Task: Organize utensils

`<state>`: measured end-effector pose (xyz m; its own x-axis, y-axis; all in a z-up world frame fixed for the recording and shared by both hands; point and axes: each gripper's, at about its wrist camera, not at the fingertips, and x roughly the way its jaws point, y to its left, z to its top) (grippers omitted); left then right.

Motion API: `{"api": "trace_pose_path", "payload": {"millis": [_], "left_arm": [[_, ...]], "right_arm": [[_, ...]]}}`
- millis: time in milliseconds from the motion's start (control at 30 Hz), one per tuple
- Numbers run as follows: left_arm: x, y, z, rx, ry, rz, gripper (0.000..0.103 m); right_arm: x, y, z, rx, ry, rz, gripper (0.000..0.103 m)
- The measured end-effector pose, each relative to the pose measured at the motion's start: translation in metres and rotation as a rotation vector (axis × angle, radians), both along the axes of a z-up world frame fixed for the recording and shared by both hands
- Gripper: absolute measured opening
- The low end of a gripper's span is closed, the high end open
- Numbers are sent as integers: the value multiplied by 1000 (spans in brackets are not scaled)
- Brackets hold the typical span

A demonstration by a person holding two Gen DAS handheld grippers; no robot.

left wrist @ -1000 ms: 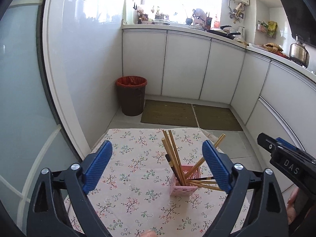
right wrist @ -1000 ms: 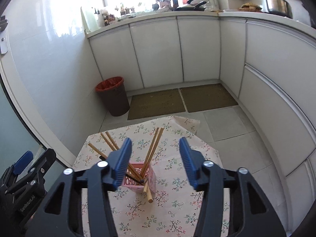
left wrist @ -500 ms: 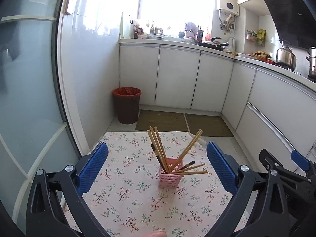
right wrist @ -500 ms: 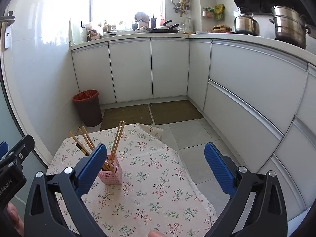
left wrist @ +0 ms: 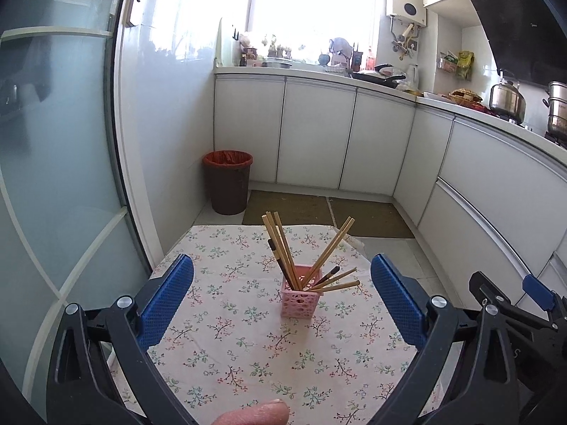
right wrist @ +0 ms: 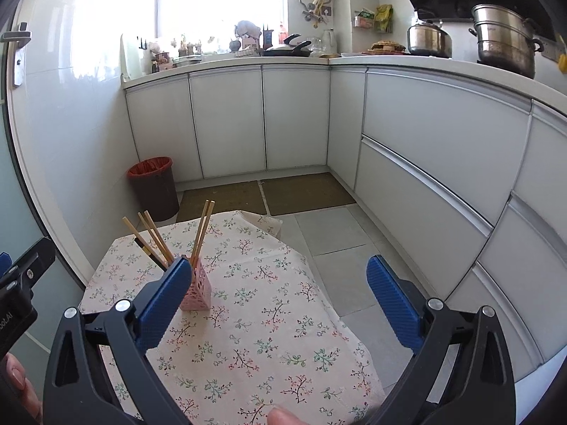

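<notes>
A pink perforated utensil holder [left wrist: 301,295] stands upright on the desk [left wrist: 226,350], which is covered with a floral tablecloth, and wooden chopsticks [left wrist: 281,248] fan out of it, some leaning left, some right, with a couple of dark-tipped ones lying low over its rim. The left claw [left wrist: 282,304] hangs well short of the holder with its blue pads spread wide and nothing between them. The right claw [right wrist: 274,304] is likewise fully spread and empty, its left pad [right wrist: 161,306] overlapping the holder in that view, while a brown bin [left wrist: 228,180] with a red liner stands on the floor beyond the desk.
</notes>
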<state>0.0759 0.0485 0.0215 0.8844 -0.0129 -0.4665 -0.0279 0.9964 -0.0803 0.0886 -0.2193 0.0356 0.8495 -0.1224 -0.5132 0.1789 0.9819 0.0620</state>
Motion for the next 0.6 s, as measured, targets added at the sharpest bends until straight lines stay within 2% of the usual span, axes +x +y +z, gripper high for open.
{"api": "trace_pose_path", "payload": {"millis": [600], "left_arm": [[0, -8, -6, 64, 25, 14, 96]], "right_arm": [[-5, -2, 0, 15, 4, 12, 96]]}}
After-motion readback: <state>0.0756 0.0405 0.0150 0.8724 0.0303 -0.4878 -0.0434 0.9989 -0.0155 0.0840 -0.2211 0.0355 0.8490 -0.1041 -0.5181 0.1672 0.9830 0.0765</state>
